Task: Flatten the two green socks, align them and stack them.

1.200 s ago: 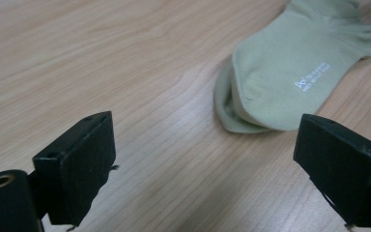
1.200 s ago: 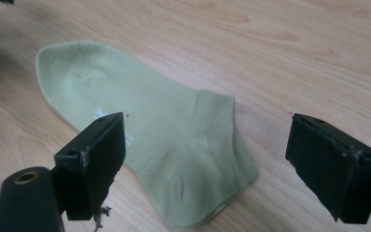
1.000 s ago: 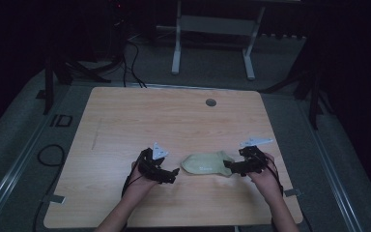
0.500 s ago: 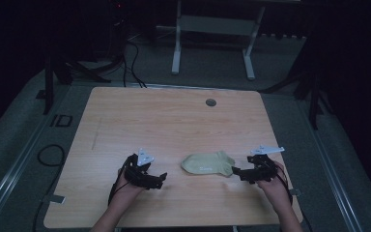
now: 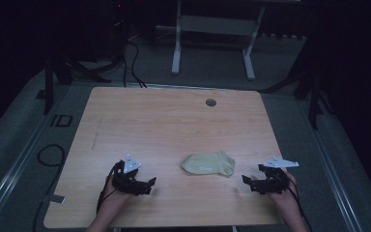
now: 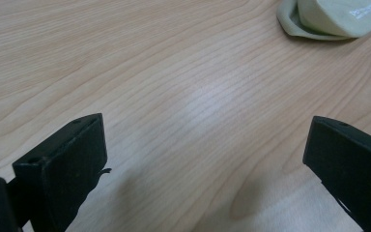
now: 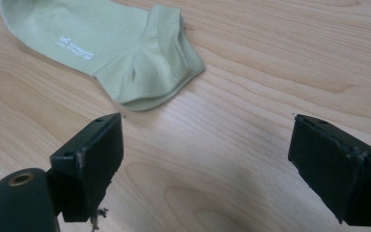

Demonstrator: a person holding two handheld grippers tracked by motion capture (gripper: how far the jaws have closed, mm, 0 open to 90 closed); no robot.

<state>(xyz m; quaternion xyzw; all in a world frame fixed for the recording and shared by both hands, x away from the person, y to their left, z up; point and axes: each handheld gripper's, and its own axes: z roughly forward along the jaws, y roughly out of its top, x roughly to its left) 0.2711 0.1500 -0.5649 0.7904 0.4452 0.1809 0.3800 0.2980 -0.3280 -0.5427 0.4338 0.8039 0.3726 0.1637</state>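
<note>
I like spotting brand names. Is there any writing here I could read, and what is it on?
Sock: small white logo and a line of print, too small and blurred to read.
Floor left of the table: a marking like "ID", uncertain.
I see nothing else written.

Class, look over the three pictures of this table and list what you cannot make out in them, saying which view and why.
1. The white print on the sock: too small and blurred to read in the right gripper view, a speck in the high view.
2. The sock's toe end: cut off by the top edge in the left gripper view.
3. The round mark near the table's far edge: too small to identify in the high view.
4. The room beyond the table: too dark.
</note>
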